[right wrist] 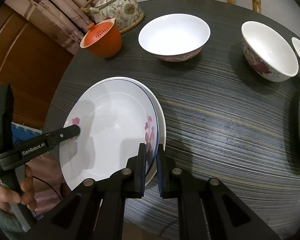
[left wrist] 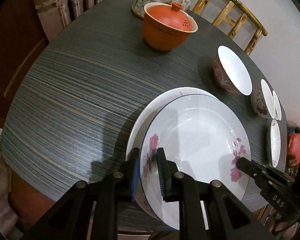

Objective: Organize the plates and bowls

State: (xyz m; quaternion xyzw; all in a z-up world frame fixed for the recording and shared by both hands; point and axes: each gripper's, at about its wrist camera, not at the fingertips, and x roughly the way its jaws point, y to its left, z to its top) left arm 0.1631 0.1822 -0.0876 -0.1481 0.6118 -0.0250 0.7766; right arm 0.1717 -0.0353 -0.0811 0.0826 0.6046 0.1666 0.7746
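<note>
Left wrist view: the left tongs [left wrist: 149, 156] pinched the near rim of a glossy white flowered plate [left wrist: 196, 140] with a thin blue edge line, held over a plain white plate [left wrist: 150, 108] on the streaked, dark wood-grain tabletop [left wrist: 70, 100]. The right tongs [left wrist: 239, 162] gripped the same rim on the opposite side. A matte orange lidded cup [left wrist: 166, 30] stood beyond, with a red-patterned bowl [left wrist: 232, 72] at right.

Right wrist view: the right tongs [right wrist: 151, 154], pressed nearly together, clamped the flowered plate's [right wrist: 114, 124] rim. The left tongs [right wrist: 77, 129] met the far rim. Only this view showed the person's hand [right wrist: 16, 192] on the left handle, a floral teapot [right wrist: 118, 8] with its woven handle, and the inside of a second rose-patterned bowl [right wrist: 270, 50].
</note>
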